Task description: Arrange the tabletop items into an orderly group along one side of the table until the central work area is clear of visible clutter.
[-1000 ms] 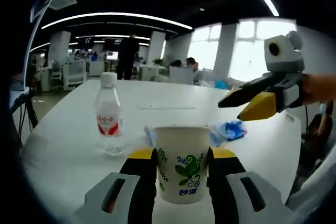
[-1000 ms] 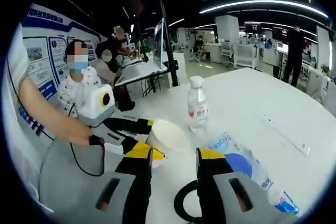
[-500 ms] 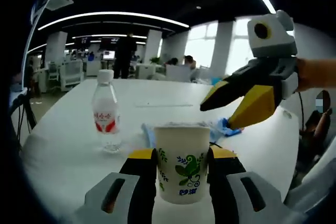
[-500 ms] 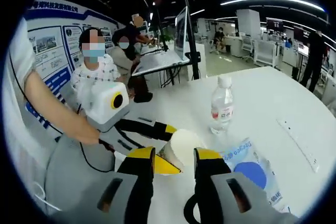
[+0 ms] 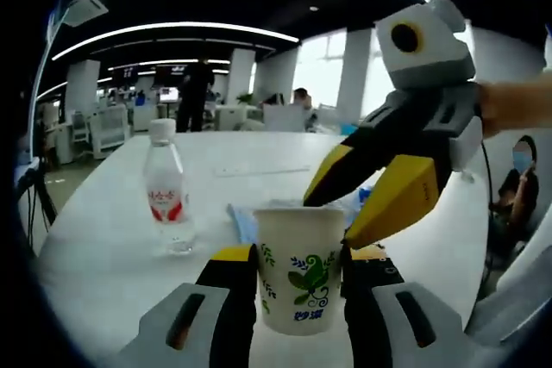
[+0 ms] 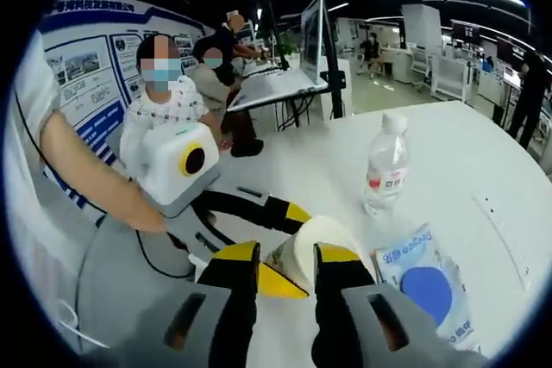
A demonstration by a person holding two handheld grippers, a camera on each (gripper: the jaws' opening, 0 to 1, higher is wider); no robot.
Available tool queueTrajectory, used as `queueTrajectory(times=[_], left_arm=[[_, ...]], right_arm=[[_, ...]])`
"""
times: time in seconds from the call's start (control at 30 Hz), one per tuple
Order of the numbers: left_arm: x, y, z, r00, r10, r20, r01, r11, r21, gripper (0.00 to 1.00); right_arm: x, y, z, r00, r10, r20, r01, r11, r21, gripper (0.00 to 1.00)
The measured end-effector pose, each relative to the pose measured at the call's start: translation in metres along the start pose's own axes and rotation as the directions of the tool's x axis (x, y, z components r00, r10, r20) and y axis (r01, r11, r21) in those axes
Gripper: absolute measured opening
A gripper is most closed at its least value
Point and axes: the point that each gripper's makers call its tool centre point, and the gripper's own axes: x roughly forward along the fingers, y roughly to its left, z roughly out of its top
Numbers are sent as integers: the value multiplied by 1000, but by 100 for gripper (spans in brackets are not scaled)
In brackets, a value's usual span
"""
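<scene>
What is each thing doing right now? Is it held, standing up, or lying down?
Paper cup: upright, held by the left gripper, open top.
Right gripper: jaws apart around the cup's rim.
Water bottle: standing, cap on, untouched.
Blue-and-white packet: lying flat on the table.

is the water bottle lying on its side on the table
No, the water bottle stands upright on the table, white cap on top, to the left of the paper cup.

right hand-held gripper [image 6: 285,258] at paper cup [image 6: 321,246], water bottle [image 6: 385,164]
</scene>
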Motion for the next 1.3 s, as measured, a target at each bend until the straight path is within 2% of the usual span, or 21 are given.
queueTrajectory(times=[0.13,0.3,0.43,0.5,0.7,0.8,1.03,1.07,1.13,1.2,1.3], left_arm=[[-1,1,2,1000,-1,9,1,1000,-2,35],[-4,-4,0,1000,-17,3,17,1000,19,35],[-5,-8,-4,1000,-24,-11,24,1000,19,37],[-4,-11,-8,999,-25,-33,27,999,36,37],[-5,-11,-11,999,-27,-40,27,1000,-8,39],[-5,-5,-17,997,11,-80,-11,1000,-5,40],[-6,-2,-23,994,35,-100,-38,999,-30,56],[-7,-1,-25,993,39,-108,-44,998,-41,57],[-11,1,-31,990,49,-129,-63,992,-112,58],[-14,3,-34,991,49,-124,-68,986,-152,57],[-19,4,-39,990,61,-124,-78,986,-145,57]], right_arm=[[5,-2,-5,1000,0,-26,0,1000,13,20],[8,-1,-8,999,0,-42,1,1000,17,10],[13,13,-12,996,62,-71,-60,998,23,0],[13,11,-20,992,32,-125,-42,996,-81,0],[13,12,-21,992,33,-125,-39,998,-45,0],[13,9,-18,993,18,-115,-25,998,-56,0],[13,8,-17,994,3,-114,-11,998,-65,0],[13,7,-17,993,-4,-115,-4,997,-72,0],[13,5,-16,993,-13,-115,4,997,-76,0],[13,2,-15,993,-26,-112,17,997,-82,0],[14,-2,-11,993,-48,-105,37,994,-106,0]])
